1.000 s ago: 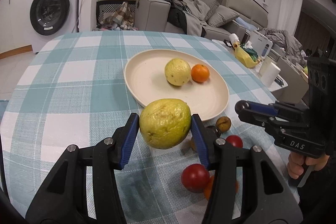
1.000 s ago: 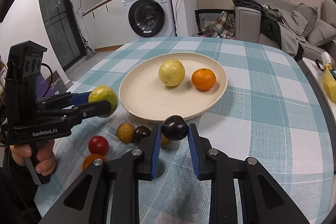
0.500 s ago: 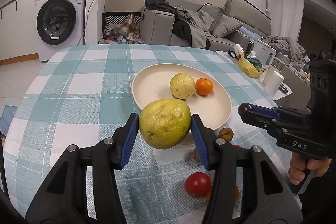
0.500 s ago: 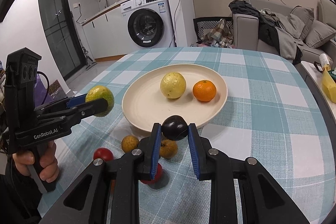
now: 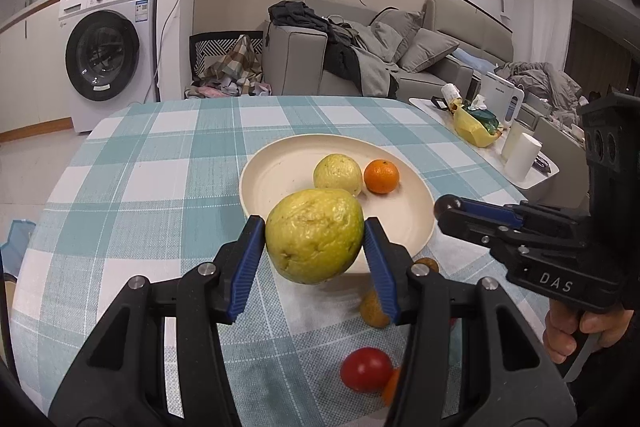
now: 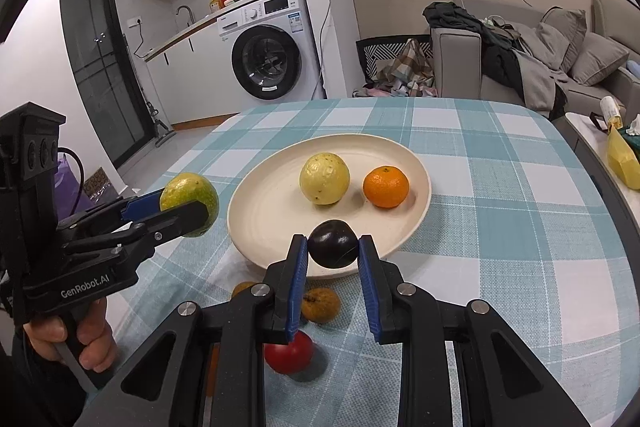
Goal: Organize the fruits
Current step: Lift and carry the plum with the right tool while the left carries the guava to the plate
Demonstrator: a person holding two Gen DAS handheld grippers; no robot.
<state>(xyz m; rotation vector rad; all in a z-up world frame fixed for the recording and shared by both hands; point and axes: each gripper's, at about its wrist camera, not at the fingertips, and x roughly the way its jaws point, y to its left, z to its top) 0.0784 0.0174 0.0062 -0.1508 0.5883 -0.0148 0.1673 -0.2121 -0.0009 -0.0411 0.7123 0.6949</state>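
Left wrist view: the left gripper [image 5: 315, 241] holds a large yellow-green guava [image 5: 314, 236] clamped between its blue pads, lifted above the near edge of a round cream plate [image 5: 280, 179]. The plate sits on a tabletop [image 5: 132, 187] covered in a teal and white checked cloth. On the plate lie two fruits, touching or nearly so: one paler guava [image 5: 338, 174] and one tangerine [image 5: 381, 176].

The right wrist view shows the right gripper [image 6: 333, 251] closed around one small dark plum [image 6: 333, 243], also held just above the plate's near rim.

Both fruits look to be in mid-carry toward the plate, so the step in hand seems to be delivery. The next move likely calls for lowering each fruit onto a bare part of the plate, clear of the two already there and of each other, then letting the jaws part gently so the round fruit does not roll off.

Loose on the cloth, just in front of the plate, wait more fruits: one red tomato [image 6: 289, 351], two small brownish-yellow fruits [image 6: 320, 305], and one orange fruit [image 5: 390, 385] mostly hidden behind a gripper finger. That makes two fruits on the plate, two held, and at least four on the tabletop.
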